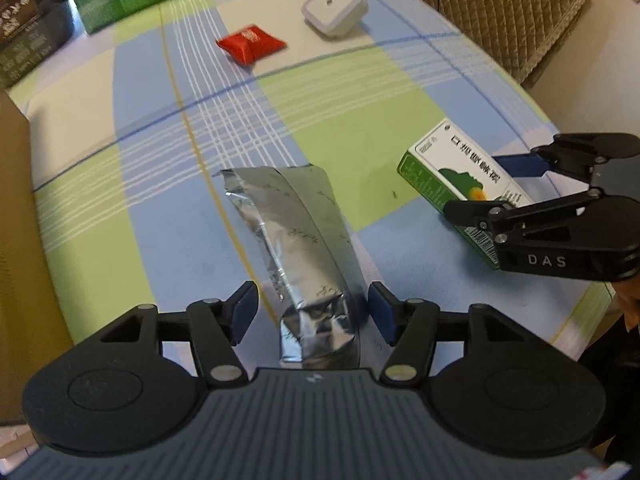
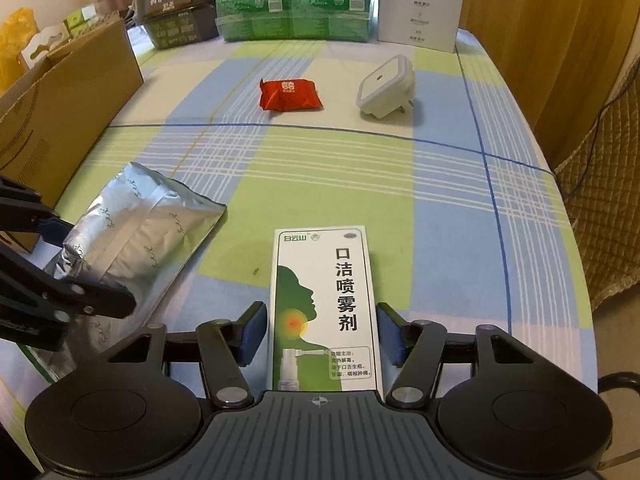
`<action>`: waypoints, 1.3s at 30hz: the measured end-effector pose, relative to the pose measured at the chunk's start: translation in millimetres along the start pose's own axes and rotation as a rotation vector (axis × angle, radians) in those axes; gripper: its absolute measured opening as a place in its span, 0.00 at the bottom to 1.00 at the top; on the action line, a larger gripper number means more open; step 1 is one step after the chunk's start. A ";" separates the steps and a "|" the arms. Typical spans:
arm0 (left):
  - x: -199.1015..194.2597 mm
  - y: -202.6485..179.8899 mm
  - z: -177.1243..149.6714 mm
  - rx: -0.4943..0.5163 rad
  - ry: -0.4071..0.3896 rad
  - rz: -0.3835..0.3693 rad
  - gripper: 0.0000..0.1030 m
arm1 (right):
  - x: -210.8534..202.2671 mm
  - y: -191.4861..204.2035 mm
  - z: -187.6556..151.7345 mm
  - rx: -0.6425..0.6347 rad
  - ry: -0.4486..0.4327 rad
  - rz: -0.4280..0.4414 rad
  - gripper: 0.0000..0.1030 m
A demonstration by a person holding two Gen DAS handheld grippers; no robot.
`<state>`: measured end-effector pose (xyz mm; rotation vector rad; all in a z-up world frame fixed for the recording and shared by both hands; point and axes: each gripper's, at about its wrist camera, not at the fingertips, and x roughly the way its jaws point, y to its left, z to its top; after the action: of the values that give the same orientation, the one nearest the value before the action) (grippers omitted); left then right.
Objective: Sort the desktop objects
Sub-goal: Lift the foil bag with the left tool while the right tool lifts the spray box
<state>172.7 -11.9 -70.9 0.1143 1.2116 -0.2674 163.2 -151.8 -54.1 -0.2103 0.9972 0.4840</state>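
Observation:
A silver foil pouch (image 1: 296,236) (image 2: 140,232) lies lengthwise on the plaid tablecloth (image 1: 340,112). My left gripper (image 1: 313,312) (image 2: 92,266) is open, with a blue pad on each side of the pouch's near end. A gap shows on the left side. A green and white spray box (image 2: 324,304) (image 1: 452,172) lies flat at the front right. My right gripper (image 2: 321,332) (image 1: 480,186) is open and straddles the box's near half, pads close to both long edges. Farther back sit a red packet (image 1: 251,43) (image 2: 290,94) and a white plug adapter (image 1: 334,8) (image 2: 386,86).
An open cardboard box (image 2: 68,104) stands along the table's left edge. Green packs (image 2: 294,16), a dark box (image 2: 172,4) and a white carton (image 2: 420,4) line the far edge. A quilted chair back (image 2: 600,220) is beyond the right edge.

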 end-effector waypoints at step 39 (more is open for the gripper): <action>19.9 -6.9 15.4 0.094 0.147 0.048 0.37 | 8.1 -1.7 1.5 -0.011 0.037 -0.002 0.52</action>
<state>191.3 -24.9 -83.7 0.2482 1.3406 -0.2782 168.8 -150.3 -60.2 -0.2310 1.0306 0.4855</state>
